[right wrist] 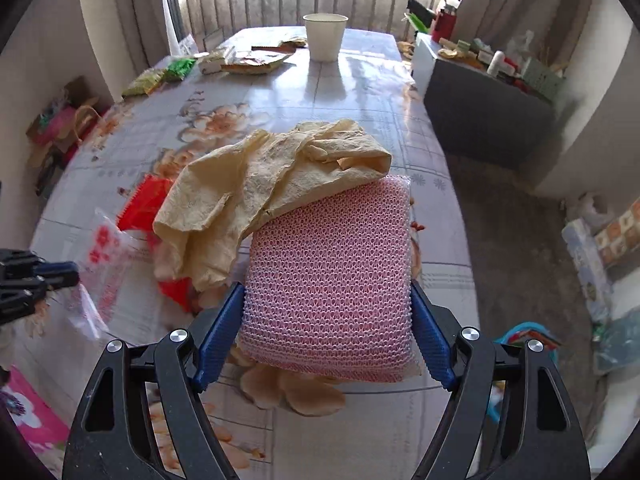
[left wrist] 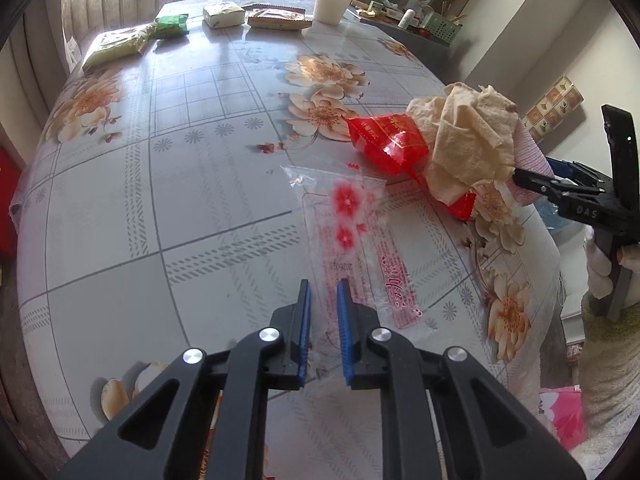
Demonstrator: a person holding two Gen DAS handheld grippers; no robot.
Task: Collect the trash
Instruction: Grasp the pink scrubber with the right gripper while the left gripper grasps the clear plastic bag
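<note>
The left claw (left wrist: 323, 292) hung low over the table (left wrist: 160, 184), its blue pads parted by a narrow gap and gripping nothing. Directly ahead of it lay the clear plastic wrapper (left wrist: 352, 232) with red flower print, flat on the flowered cloth. The wrapper's long axis ran away from the claw and slightly to the right, its near end just under or just past the right pad; whether the pad touched it could not be told.

The right claw (right wrist: 326, 320) was closed on a pink mesh scouring pad (right wrist: 332, 280), held across its width between both pads. A crumpled beige paper towel (right wrist: 264, 192) lay draped over the pad's far edge and spilled to the left, partly over a red foil wrapper (right wrist: 144, 204) on the table.

So the left claw was the nearer one to the clear wrapper, and the free one. My judgement is that the next grasp turns on that alignment: the wrapper lay almost along the claw's line of approach, so a thin flat edge would have to be pinched off a smooth cloth, which could slip.
</note>
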